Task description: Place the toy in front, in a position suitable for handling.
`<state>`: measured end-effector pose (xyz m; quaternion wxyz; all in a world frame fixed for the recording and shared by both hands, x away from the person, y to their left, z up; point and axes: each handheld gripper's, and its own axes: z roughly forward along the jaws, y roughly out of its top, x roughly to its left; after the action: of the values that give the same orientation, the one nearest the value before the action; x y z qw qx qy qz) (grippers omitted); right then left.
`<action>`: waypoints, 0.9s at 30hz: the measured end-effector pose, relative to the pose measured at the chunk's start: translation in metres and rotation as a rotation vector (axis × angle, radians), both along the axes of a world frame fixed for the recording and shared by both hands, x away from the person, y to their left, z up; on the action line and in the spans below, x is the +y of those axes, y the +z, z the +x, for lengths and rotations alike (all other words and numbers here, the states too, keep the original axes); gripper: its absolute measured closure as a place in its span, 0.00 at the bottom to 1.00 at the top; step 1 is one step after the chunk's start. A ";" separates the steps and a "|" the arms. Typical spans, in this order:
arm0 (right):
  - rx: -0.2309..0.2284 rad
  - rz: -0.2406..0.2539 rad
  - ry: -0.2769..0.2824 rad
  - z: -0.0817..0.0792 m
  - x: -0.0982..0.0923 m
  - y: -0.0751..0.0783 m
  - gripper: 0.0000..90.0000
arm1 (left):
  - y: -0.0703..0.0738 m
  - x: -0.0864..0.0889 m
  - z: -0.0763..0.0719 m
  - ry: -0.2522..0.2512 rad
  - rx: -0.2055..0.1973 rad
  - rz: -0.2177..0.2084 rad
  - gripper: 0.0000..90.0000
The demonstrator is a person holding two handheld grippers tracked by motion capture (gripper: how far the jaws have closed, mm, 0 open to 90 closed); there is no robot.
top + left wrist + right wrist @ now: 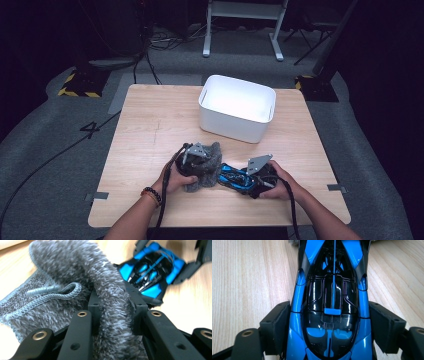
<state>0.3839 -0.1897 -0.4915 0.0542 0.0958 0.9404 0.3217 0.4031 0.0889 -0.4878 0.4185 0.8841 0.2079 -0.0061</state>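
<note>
A grey fuzzy cloth [206,172] lies bunched on the wooden table [150,125], right in front of the person. My left gripper [196,159] is shut on a raised fold of this cloth [75,270]. In the left gripper view the gripper [116,312] has pile bulging out between its two black pads. Just right of the cloth sits a blue and black toy car [234,177], nose toward the cloth. My right gripper [332,326] is shut on the car [332,297], with one pad on each flank near the cockpit. The same car [152,272] also appears beyond the cloth.
A white rectangular bin [237,107] stands open at the back middle of the table. Bare wood stretches to the left of the bin and along both table sides. Dark floor with cables and a white frame lies beyond the far edge.
</note>
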 end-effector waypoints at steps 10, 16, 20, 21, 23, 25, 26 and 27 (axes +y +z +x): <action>-0.002 0.006 -0.011 -0.001 -0.003 -0.001 0.27 | -0.001 -0.001 -0.018 -0.205 0.021 0.059 0.81; -0.003 0.022 -0.022 -0.001 -0.001 -0.002 0.27 | -0.001 0.001 -0.012 -0.131 -0.025 0.113 0.80; -0.013 0.030 0.004 0.000 -0.002 -0.002 0.27 | -0.003 0.004 0.006 0.047 -0.029 0.092 0.78; -0.012 0.035 0.004 -0.001 -0.002 -0.003 0.27 | -0.003 0.003 0.009 0.047 -0.020 0.082 0.78; -0.015 0.043 0.010 -0.001 -0.002 -0.003 0.27 | -0.005 -0.002 0.012 0.036 -0.012 0.068 0.77; -0.015 0.049 0.016 0.000 -0.001 -0.004 0.27 | -0.006 -0.009 0.015 0.027 -0.016 0.067 0.79; -0.016 0.045 0.020 0.000 0.000 -0.003 0.27 | -0.006 -0.011 0.016 0.029 -0.015 0.069 0.79; -0.014 0.044 0.025 0.000 0.000 -0.003 0.27 | -0.006 -0.011 0.017 0.020 -0.006 0.065 0.80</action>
<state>0.3836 -0.1897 -0.4947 0.0548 0.0831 0.9338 0.3438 0.4201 0.0775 -0.4943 0.3901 0.8952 0.2154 0.0076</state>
